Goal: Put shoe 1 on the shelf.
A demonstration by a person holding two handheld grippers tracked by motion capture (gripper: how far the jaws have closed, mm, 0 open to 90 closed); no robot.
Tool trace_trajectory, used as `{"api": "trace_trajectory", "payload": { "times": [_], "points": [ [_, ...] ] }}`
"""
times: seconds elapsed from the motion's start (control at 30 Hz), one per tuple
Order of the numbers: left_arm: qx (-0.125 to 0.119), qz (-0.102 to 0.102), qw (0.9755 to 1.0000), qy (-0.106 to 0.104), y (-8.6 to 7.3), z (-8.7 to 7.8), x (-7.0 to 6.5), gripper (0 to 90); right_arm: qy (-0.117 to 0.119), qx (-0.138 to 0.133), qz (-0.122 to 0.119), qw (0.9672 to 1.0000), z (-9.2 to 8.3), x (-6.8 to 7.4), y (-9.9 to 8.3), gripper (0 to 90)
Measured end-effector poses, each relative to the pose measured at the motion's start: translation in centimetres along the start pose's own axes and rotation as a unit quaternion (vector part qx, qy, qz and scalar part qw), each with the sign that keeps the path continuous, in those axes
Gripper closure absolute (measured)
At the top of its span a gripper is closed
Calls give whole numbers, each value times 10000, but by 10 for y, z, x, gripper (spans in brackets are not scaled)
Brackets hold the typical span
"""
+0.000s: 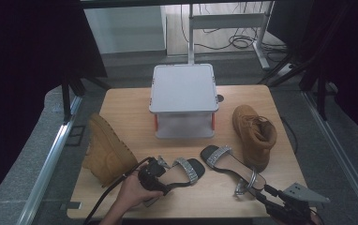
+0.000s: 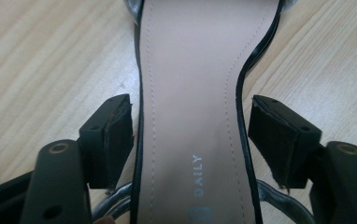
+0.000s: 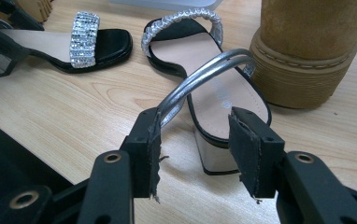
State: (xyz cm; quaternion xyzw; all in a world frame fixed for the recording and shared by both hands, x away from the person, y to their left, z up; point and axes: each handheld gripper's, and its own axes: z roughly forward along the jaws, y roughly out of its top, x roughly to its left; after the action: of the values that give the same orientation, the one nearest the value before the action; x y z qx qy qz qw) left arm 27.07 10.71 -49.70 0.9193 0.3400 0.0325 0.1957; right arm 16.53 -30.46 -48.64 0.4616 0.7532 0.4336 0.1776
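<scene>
Table [image 1: 130, 105]: 2 black sandals with glittery straps, 2 tan boots, 1 grey step stand [image 1: 183, 89] at the far middle.

Left sandal [image 1: 179, 171] lying flat near the front edge, toe pointing right, heel end under the left gripper [image 1: 160, 185]. In the left gripper view, jaws apart, straddling the narrow waist of the insole [image 2: 190, 116]; left pad [image 2: 120, 135] at or almost at the sole edge, right pad [image 2: 272, 135] standing off it with wood showing between. Not clamped.

Right sandal [image 1: 228, 164] just beside the upright boot [image 1: 254, 133], heel toward the right gripper [image 1: 261, 196]. In the right gripper view, jaws apart around the heel end [image 3: 223, 112]; silver ankle strap [image 3: 200, 79] arching up against the left pad [image 3: 151, 140], right pad [image 3: 244, 154] clear of it. No grip there either.

Risks, as judged:
- Closing on the left sandal at the waist: thin sole edge, pads uneven about it, so likely twist or slide-out on lifting; toe end heavy, may droop.
- Right side: strap is springy and loose; a pinch on strap alone could let the shoe swing and knock the boot close by.
- Heel block narrow and smooth, easy to slip through frayed pads.
- Tipped boot [image 1: 107, 152] lying just beside the left hand [image 1: 132, 192]; cable or sleeve could drag it.
</scene>
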Motion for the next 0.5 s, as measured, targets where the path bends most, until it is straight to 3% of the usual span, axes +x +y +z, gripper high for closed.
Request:
{"api": "trace_trajectory", "payload": {
  "times": [0.23,0.5],
  "points": [
    [174,-10,9998,19,0,5,0,400,42,-33,-56,10000,1,0,2,522],
    [223,-73,9997,-13,-1,8,1,402,5,-20,-98,9999,2,1,5,522]
  ]
}}
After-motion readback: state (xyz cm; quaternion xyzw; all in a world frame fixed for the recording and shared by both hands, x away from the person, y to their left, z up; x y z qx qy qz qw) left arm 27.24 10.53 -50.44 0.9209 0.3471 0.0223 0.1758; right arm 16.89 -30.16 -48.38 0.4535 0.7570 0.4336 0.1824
